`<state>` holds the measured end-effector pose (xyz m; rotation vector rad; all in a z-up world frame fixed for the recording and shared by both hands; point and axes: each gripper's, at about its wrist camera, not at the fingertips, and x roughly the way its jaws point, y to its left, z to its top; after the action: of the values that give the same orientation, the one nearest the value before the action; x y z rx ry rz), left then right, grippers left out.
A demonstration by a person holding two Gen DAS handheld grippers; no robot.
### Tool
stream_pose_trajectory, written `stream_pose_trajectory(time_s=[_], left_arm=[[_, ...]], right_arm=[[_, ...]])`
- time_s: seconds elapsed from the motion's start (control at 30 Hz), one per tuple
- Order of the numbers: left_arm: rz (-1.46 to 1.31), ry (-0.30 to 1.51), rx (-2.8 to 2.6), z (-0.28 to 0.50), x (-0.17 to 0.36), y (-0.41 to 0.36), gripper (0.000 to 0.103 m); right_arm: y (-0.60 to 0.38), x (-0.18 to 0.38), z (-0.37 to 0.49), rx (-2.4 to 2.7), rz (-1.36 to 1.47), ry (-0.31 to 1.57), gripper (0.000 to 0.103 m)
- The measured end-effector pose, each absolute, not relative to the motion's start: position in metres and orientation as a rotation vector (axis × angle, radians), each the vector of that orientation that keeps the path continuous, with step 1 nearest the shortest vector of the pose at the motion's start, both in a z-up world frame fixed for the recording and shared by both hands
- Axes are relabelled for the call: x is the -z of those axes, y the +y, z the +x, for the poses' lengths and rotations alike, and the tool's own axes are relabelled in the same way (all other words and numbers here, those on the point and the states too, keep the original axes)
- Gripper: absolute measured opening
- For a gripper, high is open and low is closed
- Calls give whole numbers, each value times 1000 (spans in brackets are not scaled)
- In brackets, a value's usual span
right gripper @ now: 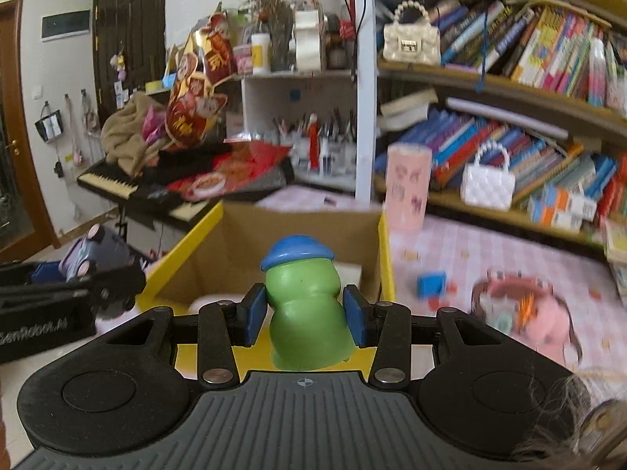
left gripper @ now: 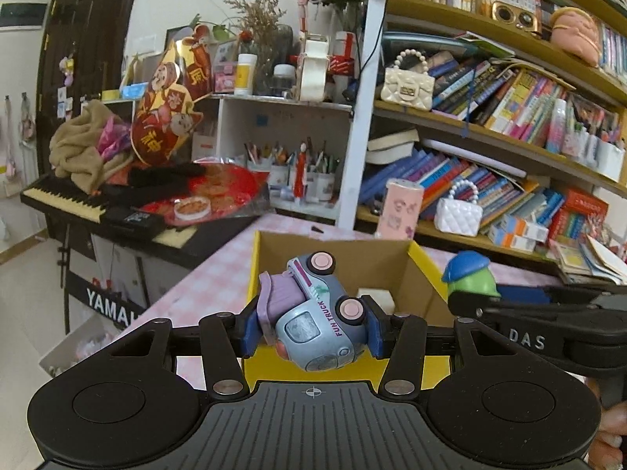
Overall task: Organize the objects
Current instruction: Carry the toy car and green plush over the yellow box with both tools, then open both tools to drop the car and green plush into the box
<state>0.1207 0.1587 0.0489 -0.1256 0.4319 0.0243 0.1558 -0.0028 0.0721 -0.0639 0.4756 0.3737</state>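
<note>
Toy truck (left gripper: 319,313), blue-grey and tipped on its side, sits lower centre of the left wrist view, clamped between the left gripper (left gripper: 311,327) pads above the near edge of the yellow-rimmed cardboard box (left gripper: 425,262). In the right wrist view the right gripper (right gripper: 305,315) pinches a green figure (right gripper: 307,313) at centre, before the same box. Both toys seem mid-carry; next, likely reach over the opening and release.

Tilted toy truck (left gripper: 319,309), green figure (right gripper: 305,313), open box (right gripper: 309,231)
</note>
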Motion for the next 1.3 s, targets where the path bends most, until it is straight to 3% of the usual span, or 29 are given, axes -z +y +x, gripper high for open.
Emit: stream_pose_trajectory(time_s=[0.47,1.03,1.3], left_arm=[[-95,532,-26,210,-20,138,49],[-168,696,-40,245,18,140,51],[-149,557,-34,225,-6,135,81]], right_arm=[[14,-17,247,-416,-294,623,40],[21,-6,272,-511,-354,673,41],[14,-13,267,-500,-308,645,44]])
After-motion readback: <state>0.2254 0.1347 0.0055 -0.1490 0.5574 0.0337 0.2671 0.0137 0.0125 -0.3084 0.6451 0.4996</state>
